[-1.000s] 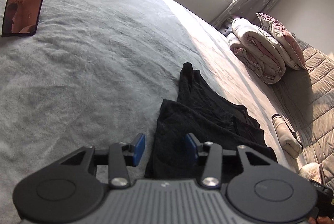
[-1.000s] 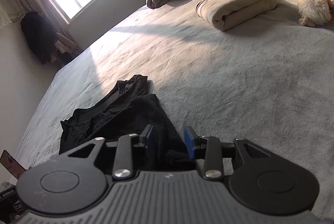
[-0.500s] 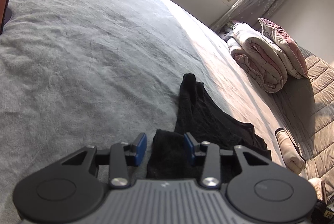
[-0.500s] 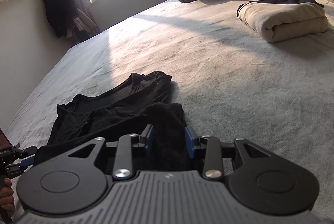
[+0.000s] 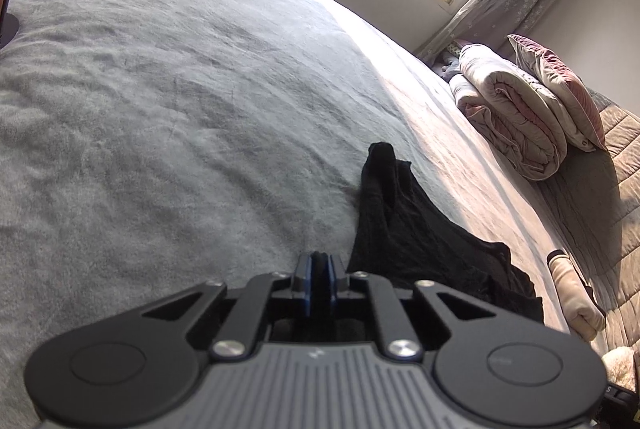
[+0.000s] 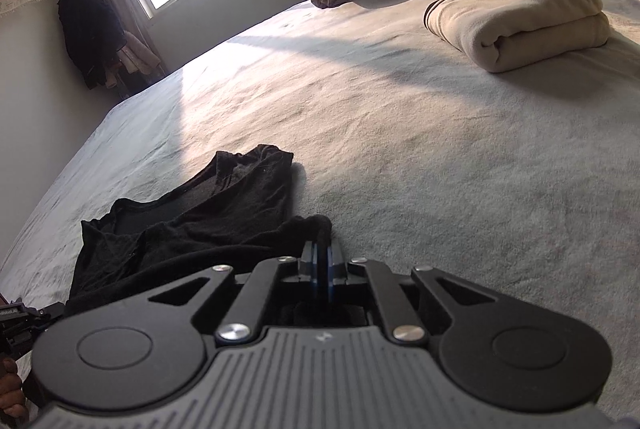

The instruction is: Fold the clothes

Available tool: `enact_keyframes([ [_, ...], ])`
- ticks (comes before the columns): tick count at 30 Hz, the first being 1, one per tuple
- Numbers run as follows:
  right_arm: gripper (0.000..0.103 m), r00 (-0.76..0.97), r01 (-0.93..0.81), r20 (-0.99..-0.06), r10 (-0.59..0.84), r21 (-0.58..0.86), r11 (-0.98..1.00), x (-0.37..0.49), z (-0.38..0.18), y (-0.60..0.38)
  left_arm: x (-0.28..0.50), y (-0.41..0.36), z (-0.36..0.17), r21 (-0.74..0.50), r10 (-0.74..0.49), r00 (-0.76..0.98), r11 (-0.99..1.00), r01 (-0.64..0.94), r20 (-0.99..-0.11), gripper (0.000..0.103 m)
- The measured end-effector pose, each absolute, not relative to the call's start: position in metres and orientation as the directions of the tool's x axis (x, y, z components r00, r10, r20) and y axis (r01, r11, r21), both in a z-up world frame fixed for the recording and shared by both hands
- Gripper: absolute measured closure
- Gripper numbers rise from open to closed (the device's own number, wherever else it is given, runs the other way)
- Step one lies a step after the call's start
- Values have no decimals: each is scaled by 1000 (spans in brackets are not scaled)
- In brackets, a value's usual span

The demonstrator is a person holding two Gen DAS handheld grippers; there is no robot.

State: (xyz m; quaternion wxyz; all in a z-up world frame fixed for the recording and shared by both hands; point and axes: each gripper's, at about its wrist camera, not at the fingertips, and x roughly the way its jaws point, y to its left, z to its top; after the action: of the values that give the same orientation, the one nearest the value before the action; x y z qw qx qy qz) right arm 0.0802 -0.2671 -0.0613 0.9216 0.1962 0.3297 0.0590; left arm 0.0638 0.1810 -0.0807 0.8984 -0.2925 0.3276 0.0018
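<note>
Both tools — left tool [image 5: 319, 261], right tool [image 6: 322, 249] — just clamped onto black garment [image 6: 192, 225].

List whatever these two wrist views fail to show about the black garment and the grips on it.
- Black garment, left wrist view: near edge hidden behind the left gripper body.
- Right wrist view: fabric under the right gripper hidden by its body.
- Garment type: too dark and crumpled to tell.
- Layers pinched: hidden between the pads.

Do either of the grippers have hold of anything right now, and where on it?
Both do. The left gripper and the right gripper have just closed on the near edge of the black garment, one at each end of that edge.
</note>
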Motion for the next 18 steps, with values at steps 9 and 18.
enact_keyframes([
  [9,64,759,-27,-579,298,430,902,104,-32,-267,103,191,-59,-499,-232,741,852,-157,-630,60],
  [18,64,687,-193,-614,387,360,913,168,-17,-233,174,188,-38,-441,-265,725,896,-58,-635,57],
])
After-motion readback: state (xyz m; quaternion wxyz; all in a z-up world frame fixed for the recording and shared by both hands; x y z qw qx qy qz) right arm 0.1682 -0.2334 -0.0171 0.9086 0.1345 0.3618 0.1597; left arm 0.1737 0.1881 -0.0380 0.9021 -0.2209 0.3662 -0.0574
